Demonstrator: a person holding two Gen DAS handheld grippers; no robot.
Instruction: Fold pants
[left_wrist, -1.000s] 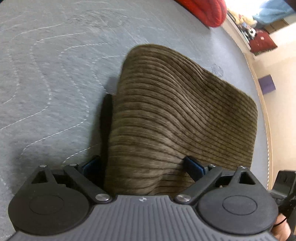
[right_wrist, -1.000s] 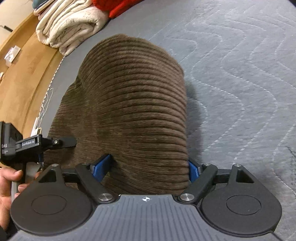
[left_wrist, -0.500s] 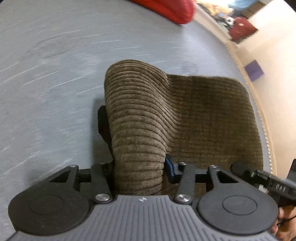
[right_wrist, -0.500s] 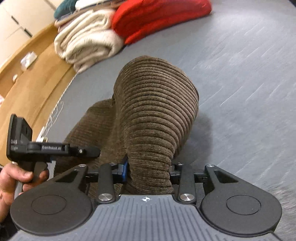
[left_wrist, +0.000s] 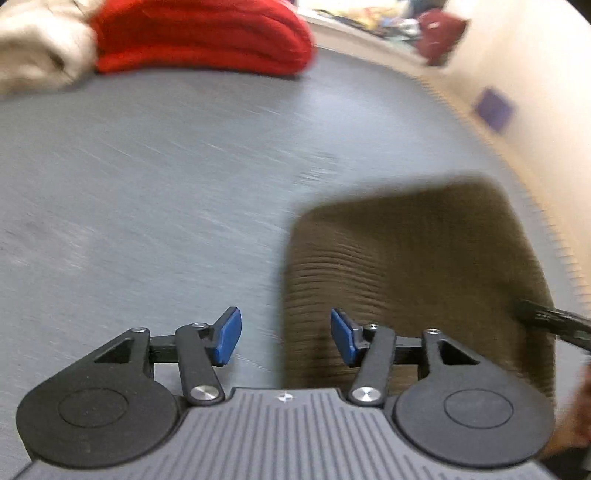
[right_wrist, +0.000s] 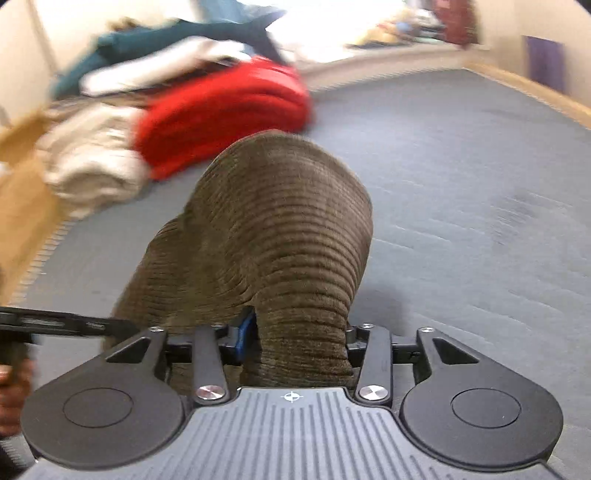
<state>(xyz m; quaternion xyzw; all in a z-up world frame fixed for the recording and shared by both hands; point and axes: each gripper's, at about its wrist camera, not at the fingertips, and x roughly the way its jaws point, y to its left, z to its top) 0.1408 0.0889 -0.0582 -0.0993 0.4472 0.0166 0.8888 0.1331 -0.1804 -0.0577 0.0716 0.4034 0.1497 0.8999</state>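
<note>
Everything's smeared with motion blur, fisheye edges bend, and bright glare blows out the far background.

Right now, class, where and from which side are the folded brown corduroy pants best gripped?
Probably, in the left wrist view, the near left edge of the brown corduroy pants, coming from the left across the grey quilted surface: that edge looks thick and rounded, standing up from the surface, while the middle lies flat.
</note>
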